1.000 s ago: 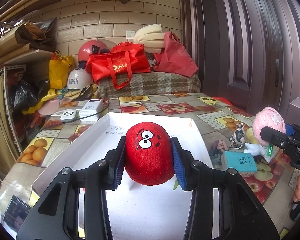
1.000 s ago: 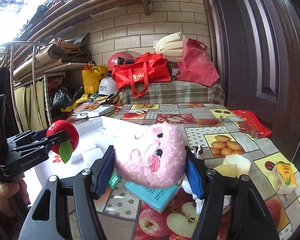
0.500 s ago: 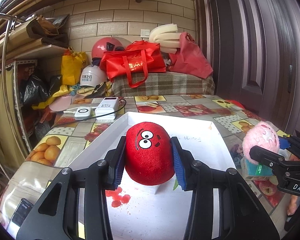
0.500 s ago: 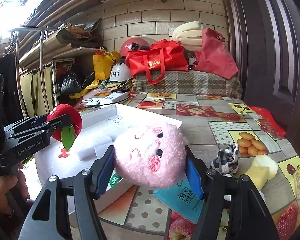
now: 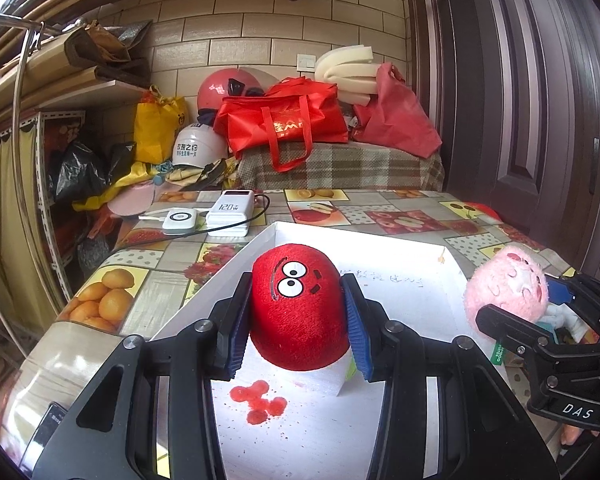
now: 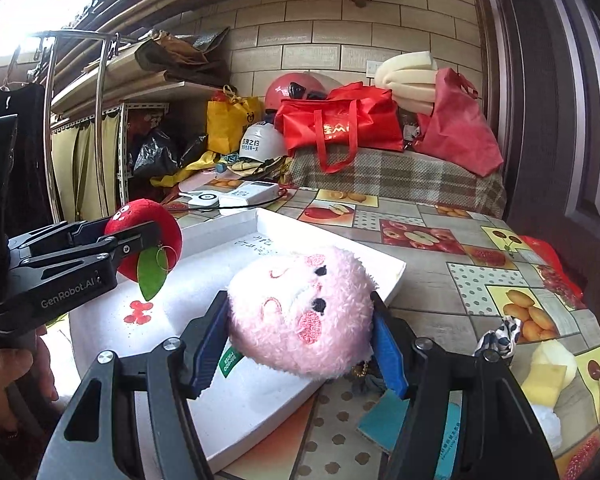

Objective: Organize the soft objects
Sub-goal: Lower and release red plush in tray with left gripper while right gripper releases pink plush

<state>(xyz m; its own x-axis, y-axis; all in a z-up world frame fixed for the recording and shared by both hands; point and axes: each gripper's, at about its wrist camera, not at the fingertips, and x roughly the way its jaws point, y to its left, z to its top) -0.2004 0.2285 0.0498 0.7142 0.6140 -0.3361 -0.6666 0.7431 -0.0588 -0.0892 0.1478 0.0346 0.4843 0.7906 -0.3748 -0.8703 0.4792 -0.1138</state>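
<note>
— Left wrist view: clamping the red plush (image 5: 299,307) between both blue pads (image 5: 357,330) of the left gripper (image 5: 298,326), jaws closed on its sides, face with two cartoon eyes turned up and away

— Hanging where, relative to the white tray (image 5: 400,248)?

— Hovering above the tray's near half, over a white block and just beyond a red stain (image 5: 259,399) on the tray floor; not touching the floor as far as can be told

— Right wrist view?

— Gripping the pink plush (image 6: 302,312) in the right gripper (image 6: 300,344), jaws shut on its flanks, snout and pink cheek facing up. Sitting over the tray's (image 6: 332,254) right edge, partly above the tray and partly past its rim; green tag dangling below toward the tray floor

— Seeing the other tool from there?

— Yes, showing the left gripper (image 6: 140,236) over the tray's left side with the red plush (image 6: 148,240) pinched, a green leaf and a metal ring hanging under it

— Anything else around the tray?

— Lying right of the tray on the fruit-print tablecloth (image 6: 440,264): a teal booklet (image 6: 384,420), a small black-and-white figure (image 6: 498,338), and pale sponge pieces (image 6: 550,368). Resting beyond the tray's far left corner: two white power banks (image 5: 210,216) with a black cable
</note>
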